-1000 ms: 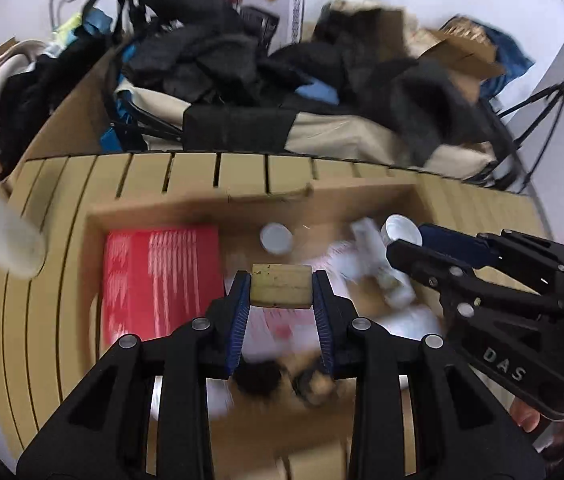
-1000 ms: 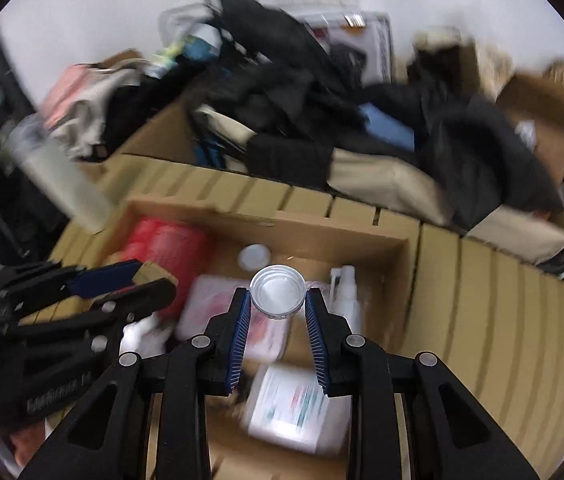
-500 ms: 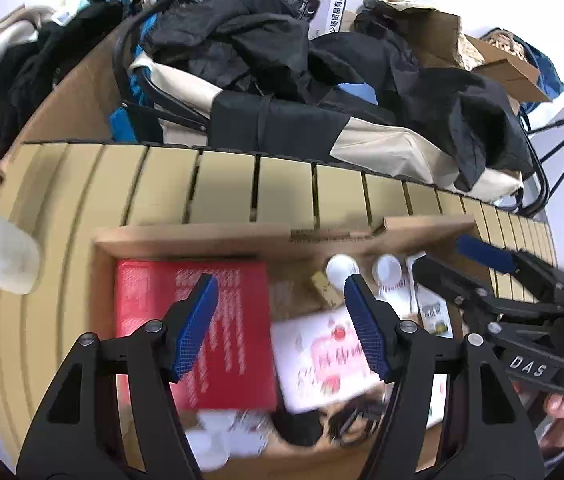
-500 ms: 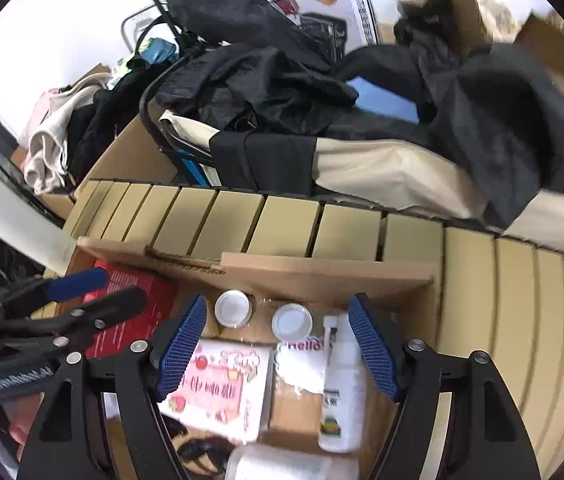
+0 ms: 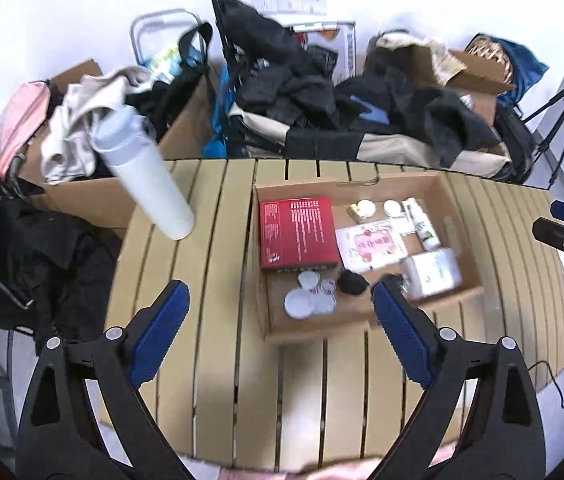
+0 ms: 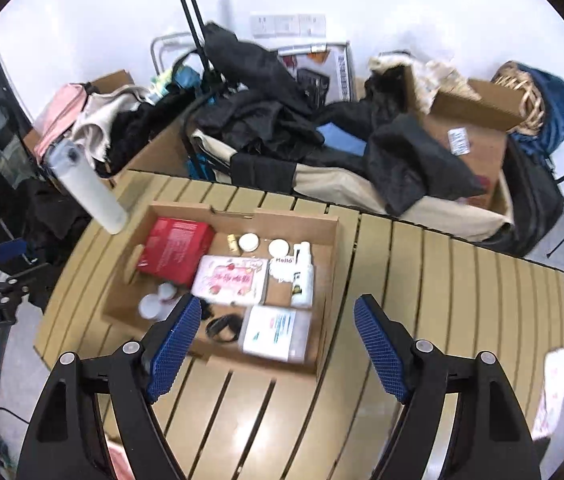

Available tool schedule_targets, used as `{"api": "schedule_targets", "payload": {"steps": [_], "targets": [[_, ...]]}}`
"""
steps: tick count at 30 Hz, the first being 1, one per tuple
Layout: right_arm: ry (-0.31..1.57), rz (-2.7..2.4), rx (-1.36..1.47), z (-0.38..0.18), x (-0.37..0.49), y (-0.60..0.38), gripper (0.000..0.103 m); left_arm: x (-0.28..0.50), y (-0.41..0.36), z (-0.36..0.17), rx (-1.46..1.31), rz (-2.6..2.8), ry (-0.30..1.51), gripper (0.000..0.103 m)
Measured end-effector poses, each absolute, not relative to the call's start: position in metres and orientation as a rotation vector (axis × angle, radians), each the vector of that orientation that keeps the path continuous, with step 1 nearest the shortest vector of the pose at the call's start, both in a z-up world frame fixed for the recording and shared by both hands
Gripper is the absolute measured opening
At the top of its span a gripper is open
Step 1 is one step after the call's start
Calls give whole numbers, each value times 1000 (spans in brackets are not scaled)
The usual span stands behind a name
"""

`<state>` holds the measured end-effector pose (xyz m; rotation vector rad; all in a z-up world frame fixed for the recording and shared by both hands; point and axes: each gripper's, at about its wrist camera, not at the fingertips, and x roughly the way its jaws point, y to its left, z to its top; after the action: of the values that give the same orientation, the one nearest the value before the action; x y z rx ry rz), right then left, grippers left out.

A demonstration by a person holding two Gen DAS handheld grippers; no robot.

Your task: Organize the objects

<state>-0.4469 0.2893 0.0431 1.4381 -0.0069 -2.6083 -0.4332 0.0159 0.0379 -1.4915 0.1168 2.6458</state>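
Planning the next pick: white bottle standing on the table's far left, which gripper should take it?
Left, probably. The white bottle stands just left of the left gripper, with bare table between. The right gripper would have to cross the cardboard box. Both are open, empty.

We see both views brightly and evenly lit, the white wall [image 5: 82, 20] near washed out, with only soft shadows. Fisheye distortion bends the tabletop [image 6: 442, 280] slats into curves and leaves black corners. Mild motion blur smears the white bottle [image 5: 146, 176] and the box's [image 6: 322, 216] contents.
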Motion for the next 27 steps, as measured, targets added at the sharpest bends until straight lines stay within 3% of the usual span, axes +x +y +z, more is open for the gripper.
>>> {"api": "schedule_targets", "payload": {"steps": [6,13,16,22,25,27], "targets": [[-22,-2617,1327,80,-381,275,82,-350,3,79,-1382,2732,73,92],[15,-2677,1134,93,-259,263,83,-228,-2,89,-1217,2784,76,94],[60,-2704,1046,88,-200,257,83,-166,0,86,-1075,2820,74,103],[121,-2785,929,68,-91,242,83,-62,4,71,-927,2967,57,103],[77,-2844,818,49,-41,239,83,-26,9,52,-811,2980,-51,103],[45,-2875,801,32,-25,237,87,-23,21,38,-811,2977,-1,103]]}}
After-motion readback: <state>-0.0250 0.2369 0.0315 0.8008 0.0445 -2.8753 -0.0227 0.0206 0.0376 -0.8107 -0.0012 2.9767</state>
